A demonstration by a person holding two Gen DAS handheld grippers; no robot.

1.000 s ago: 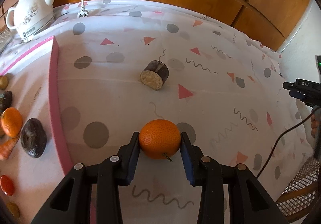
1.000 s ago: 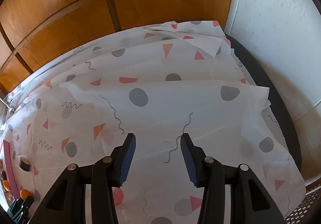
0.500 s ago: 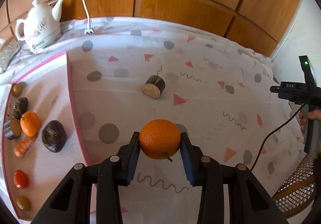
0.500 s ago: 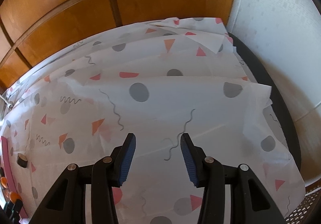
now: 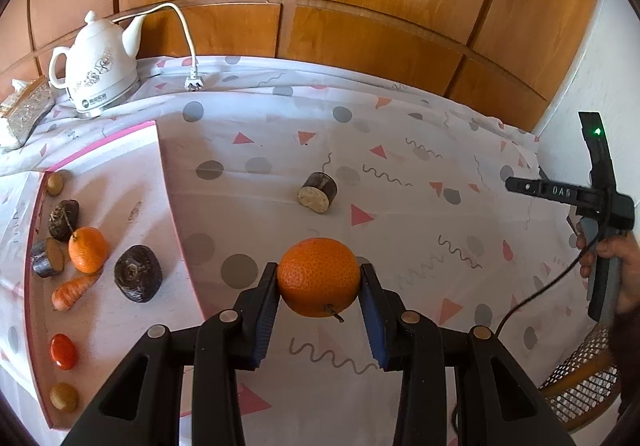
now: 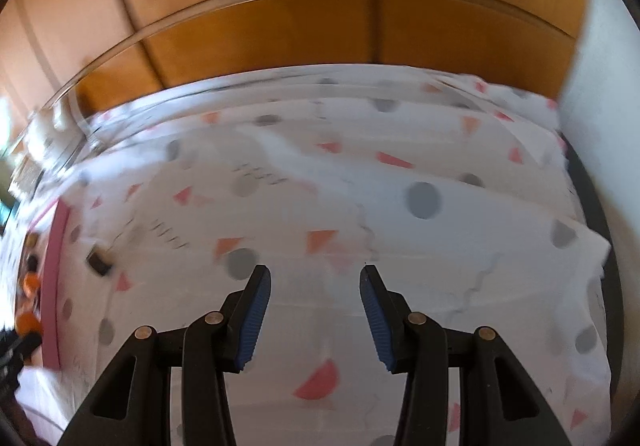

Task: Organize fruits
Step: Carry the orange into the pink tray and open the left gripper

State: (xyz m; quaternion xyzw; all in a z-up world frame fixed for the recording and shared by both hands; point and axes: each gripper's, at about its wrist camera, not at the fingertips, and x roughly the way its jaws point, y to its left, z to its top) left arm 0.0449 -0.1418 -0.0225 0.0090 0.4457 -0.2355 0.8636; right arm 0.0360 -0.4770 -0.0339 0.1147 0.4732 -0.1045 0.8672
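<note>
An orange [image 5: 319, 276] is being pinched between the blue pads of the left gripper [image 5: 319, 288] and is being carried clear of the patterned cloth on the tabletop [image 5: 400, 150]. The right gripper [image 6: 315, 310] is being held spread with nothing between its pads, over a bare stretch of the cloth; its view is blurred, so little detail can be read there.

To the left, a pink-edged board [image 5: 168, 182] is being used as the collecting place. Lying on it are a smaller orange [image 5: 87, 249], a carrot [image 5: 72, 291], a large dark fruit [image 5: 138, 272], a red fruit [image 5: 63, 351], two small brownish fruits and a couple of other dark pieces that cannot be identified with confidence.

By the look of it, most of the sorting is being treated as done: the held orange is not yet placed on the board, and one cut dark-skinned piece [image 5: 317, 192] is lying alone on the cloth, well apart from the board. A white kettle [image 5: 98, 74] is standing at the back
</note>
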